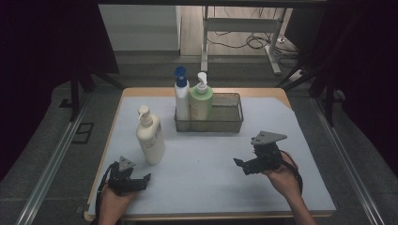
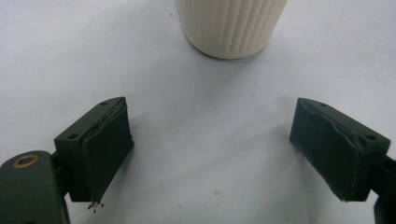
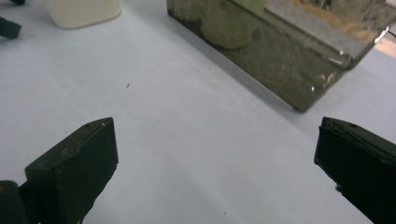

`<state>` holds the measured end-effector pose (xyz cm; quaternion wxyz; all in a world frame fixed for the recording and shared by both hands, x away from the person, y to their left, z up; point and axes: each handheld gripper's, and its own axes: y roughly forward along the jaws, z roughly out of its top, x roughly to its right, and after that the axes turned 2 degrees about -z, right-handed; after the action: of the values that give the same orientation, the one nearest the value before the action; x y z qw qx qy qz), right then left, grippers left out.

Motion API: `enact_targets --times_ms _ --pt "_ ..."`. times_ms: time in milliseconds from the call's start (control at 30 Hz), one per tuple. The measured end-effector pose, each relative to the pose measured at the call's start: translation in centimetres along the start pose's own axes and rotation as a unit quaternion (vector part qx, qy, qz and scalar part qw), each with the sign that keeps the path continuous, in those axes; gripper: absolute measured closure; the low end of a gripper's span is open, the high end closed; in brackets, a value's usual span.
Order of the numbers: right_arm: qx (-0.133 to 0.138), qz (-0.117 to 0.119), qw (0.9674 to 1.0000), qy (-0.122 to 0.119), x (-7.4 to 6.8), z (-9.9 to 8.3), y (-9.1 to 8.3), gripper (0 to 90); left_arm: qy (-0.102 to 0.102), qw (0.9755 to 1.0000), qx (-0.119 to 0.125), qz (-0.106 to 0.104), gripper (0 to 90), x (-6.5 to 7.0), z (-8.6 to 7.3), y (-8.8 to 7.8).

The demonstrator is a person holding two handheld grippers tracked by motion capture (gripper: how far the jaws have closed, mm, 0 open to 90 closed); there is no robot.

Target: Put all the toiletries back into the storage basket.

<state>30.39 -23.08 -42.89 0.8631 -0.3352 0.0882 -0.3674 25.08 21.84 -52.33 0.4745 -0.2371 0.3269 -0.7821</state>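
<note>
Both grippers spread wide, holding nothing.

Nearest, left gripper (image 1: 141,180) and right gripper (image 1: 242,166) low over the table (image 1: 211,168); just beyond the left one, upright cream bottle (image 1: 150,138); farther back, mesh basket (image 1: 225,123) with two pump bottles.

High overhead, two low table-level closeups, all sharing cream bottle (image 1: 150,140).

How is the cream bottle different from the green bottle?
The cream bottle stands on the table by itself; the green bottle stands inside the wire basket. The cream bottle is nearer the left gripper; the green bottle is farther back, beside a blue-topped bottle. Both stand upright and have white pump tops.
</note>
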Motion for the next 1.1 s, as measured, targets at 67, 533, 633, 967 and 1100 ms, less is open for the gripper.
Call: enact_targets --times_ms 67,533,633,967,1100 --pt "-0.004 -0.007 1.0 0.0 0.0 -0.7 -0.1 0.0 0.0 1.0 0.0 0.0 12.2 0.0 0.0 0.0" --pt "-0.027 -0.024 0.9985 0.041 0.3 -5.9 0.4 0.0 0.001 1.0 0.0 0.0 12.2 0.0 0.0 0.0" --pt "-0.034 -0.023 0.9979 0.05 0.6 -6.8 0.6 0.0 0.001 1.0 0.0 0.0 12.2 0.0 0.0 0.0" --pt "-0.065 -0.027 0.9955 0.064 1.0 -9.8 2.3 0.0 0.001 1.0 -0.001 0.0 12.2 0.0 0.0 0.0" --pt "-0.058 -0.021 0.9949 0.079 1.4 -10.2 2.4 0.7 0.001 1.0 -0.001 0.001 12.2 0.0 0.0 0.0"
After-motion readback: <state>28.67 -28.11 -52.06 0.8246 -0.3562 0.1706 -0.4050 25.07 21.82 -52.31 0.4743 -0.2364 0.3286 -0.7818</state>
